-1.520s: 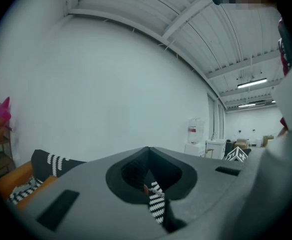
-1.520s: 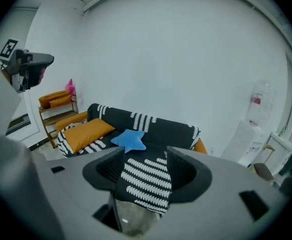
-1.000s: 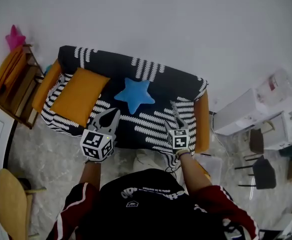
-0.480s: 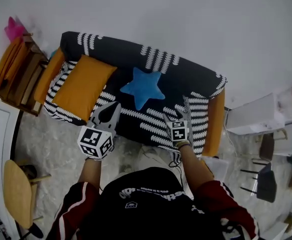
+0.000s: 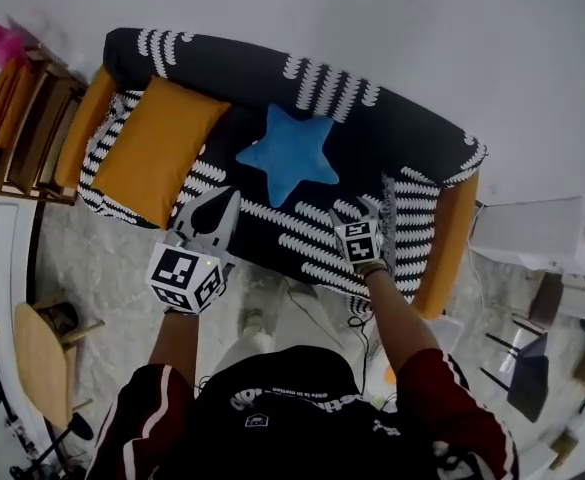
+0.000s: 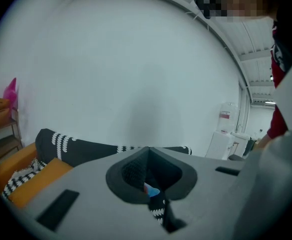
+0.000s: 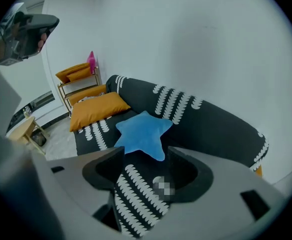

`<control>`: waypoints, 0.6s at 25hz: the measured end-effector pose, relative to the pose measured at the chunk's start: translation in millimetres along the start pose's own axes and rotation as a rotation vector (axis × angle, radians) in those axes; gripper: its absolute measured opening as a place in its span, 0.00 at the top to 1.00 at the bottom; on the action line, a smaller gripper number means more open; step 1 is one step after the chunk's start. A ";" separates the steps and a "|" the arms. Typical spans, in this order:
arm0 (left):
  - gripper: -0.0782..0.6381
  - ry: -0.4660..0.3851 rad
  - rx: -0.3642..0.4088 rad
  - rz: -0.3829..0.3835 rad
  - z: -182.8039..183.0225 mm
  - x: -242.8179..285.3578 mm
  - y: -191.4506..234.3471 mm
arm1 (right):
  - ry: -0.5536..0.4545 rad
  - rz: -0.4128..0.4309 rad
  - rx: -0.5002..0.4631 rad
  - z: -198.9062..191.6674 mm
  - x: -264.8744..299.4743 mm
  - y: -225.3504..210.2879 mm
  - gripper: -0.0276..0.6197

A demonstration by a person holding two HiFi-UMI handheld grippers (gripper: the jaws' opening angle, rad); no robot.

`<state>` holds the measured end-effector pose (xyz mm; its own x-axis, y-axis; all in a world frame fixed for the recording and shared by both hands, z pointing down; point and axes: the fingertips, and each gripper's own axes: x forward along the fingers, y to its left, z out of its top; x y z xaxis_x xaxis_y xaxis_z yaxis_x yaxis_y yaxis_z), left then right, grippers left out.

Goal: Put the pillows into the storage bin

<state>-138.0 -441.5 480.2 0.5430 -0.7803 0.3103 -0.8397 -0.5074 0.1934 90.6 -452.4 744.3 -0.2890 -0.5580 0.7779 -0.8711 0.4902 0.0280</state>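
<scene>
The smooth grey right claw [image 7: 145, 156] stands open and empty. The soft blue star-shaped pillow [image 7: 143, 134] lies just beyond its tips on the black sofa with white leaf-print fabric [image 7: 210, 126]. The left claw [image 6: 148, 151] is closed on nothing, and the plump orange rectangular pillow [image 5: 154, 146] lies ahead to its left.

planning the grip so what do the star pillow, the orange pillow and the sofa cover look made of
Star pillow: soft blue plush or fleece, matte, with rounded puffy points.
Orange pillow: probably woven cloth; matte and smooth, weave too small to tell.
Sofa cover: printed black-and-white fabric, matte, hanging loose at the corners.
</scene>
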 end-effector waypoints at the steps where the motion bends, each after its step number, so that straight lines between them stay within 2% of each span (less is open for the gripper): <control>1: 0.89 0.010 -0.001 0.003 -3.8 9.4 1.3 | 0.008 0.011 -0.010 -2.9 10.7 -4.1 0.54; 9: 0.89 0.080 -0.007 0.025 -32.8 70.8 15.3 | 0.059 0.065 -0.043 -24.0 89.8 -29.1 0.54; 15: 0.89 0.143 -0.026 0.031 -62.2 100.8 22.0 | 0.117 0.116 -0.119 -45.3 146.7 -38.4 0.54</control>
<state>-102.2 -508.6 573.6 0.5119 -0.7346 0.4454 -0.8570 -0.4727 0.2053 99.6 -522.8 885.8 -0.3310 -0.4152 0.8474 -0.7798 0.6261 0.0022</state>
